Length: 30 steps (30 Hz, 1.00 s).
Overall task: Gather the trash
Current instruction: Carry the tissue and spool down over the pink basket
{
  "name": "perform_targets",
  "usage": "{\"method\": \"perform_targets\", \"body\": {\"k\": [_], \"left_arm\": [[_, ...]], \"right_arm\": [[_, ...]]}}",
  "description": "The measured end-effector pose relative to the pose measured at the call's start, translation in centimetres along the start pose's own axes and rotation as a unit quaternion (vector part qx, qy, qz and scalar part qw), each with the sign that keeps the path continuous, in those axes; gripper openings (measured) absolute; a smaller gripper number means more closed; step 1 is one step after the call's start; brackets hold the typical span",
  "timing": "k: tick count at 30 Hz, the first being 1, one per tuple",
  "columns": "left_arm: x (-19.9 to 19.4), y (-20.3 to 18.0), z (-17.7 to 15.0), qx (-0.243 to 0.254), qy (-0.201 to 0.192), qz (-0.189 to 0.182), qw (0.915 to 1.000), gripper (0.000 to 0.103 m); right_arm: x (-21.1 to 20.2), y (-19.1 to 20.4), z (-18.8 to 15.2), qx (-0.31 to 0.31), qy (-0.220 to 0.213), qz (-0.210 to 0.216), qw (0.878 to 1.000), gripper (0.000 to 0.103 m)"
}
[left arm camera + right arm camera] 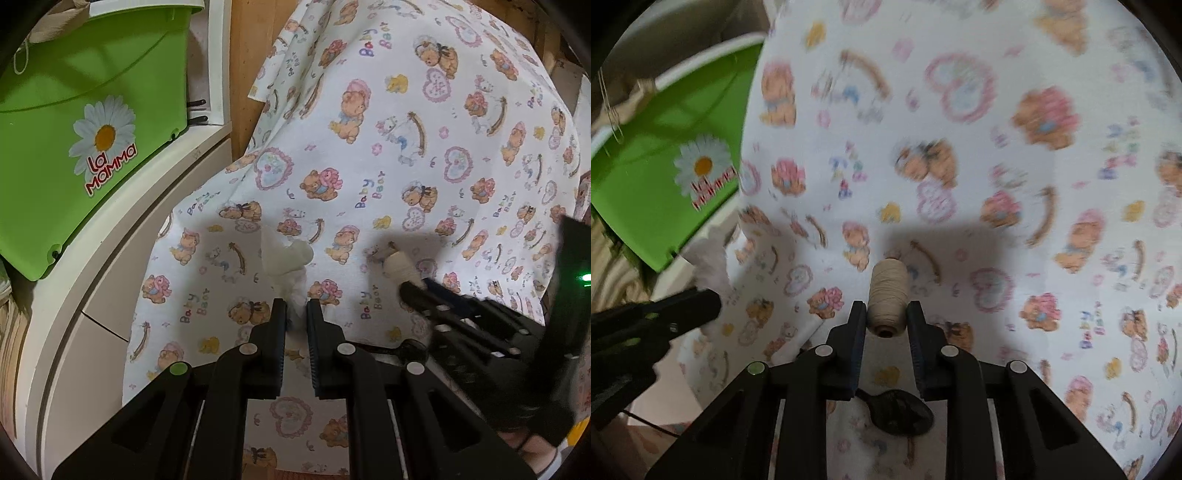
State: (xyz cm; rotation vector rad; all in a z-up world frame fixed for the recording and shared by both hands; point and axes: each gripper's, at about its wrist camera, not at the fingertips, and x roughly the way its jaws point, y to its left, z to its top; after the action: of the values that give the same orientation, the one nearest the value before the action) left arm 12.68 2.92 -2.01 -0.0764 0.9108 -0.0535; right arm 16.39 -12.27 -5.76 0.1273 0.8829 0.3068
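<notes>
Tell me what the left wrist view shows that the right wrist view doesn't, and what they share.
Left wrist only: the white cabinet edge under the green bin, wooden boards behind the cloth, and the left gripper shut on a white tissue wad, seen head-on.

Right wrist only: a dark spoon-like item lying on the cloth below the fingers, and the beige thread spool's hollow end.

Both: the teddy-bear cloth, the green bin with the daisy, the tissue wad, and the right gripper with the spool between its fingers.
</notes>
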Motion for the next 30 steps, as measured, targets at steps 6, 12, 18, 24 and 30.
{"method": "perform_targets", "body": {"k": [6, 12, 18, 24, 30], "left_arm": [[-0.6, -0.4, -0.5, 0.007, -0.003, -0.005, 1.0, 0.01], [-1.3, -0.7, -2.1, 0.016, -0.003, -0.011, 0.9998, 0.01], [-3.1, -0.9, -3.5, 0.012, -0.016, -0.008, 0.9998, 0.01], [-6.0, -0.5, -7.0, -0.006, -0.021, -0.021, 0.9995, 0.01], [-7.6, -1.5, -8.6, 0.014, -0.032, -0.018, 0.9992, 0.01]], "right_arm": [[-3.8, -1.2, -0.3, -0.013, -0.038, -0.02, 0.999, 0.024], [-6.3, -3.2, -1.6, -0.024, -0.038, -0.039, 0.998, 0.024], [-9.0, -3.8, -3.0, -0.034, -0.038, -0.025, 0.998, 0.024], [-11.0, -3.5, -5.6, -0.024, -0.008, -0.001, 1.0, 0.024], [-15.7, -1.5, -7.3, -0.028, -0.04, 0.026, 0.998, 0.024]]}}
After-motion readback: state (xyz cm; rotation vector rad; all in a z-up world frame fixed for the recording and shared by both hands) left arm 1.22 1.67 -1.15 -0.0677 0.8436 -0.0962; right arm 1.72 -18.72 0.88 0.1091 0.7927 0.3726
